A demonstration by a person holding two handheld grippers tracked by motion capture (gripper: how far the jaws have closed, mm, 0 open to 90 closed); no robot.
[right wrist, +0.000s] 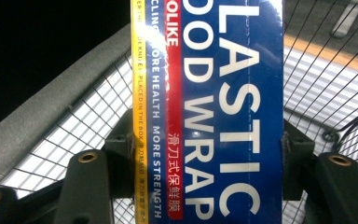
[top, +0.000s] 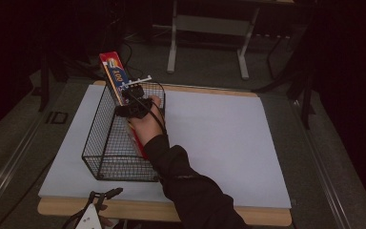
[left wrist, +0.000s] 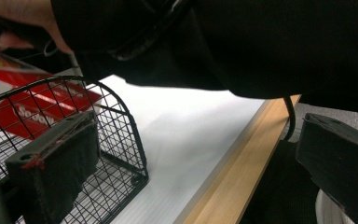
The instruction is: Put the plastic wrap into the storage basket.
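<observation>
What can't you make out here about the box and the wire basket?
- Plastic wrap box: in the high view, the hand and right gripper hide its lower end.
- Box lettering: cut off by the right gripper view's edges.
- Basket floor: left gripper view, hidden behind a black jaw.

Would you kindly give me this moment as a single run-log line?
right gripper: shut on plastic wrap box | box: tilted, lower end in wire basket | left gripper: open, at near table edge

One plastic wrap box [top: 116,76], one wire basket [top: 106,143], two hand-held grippers.
</observation>
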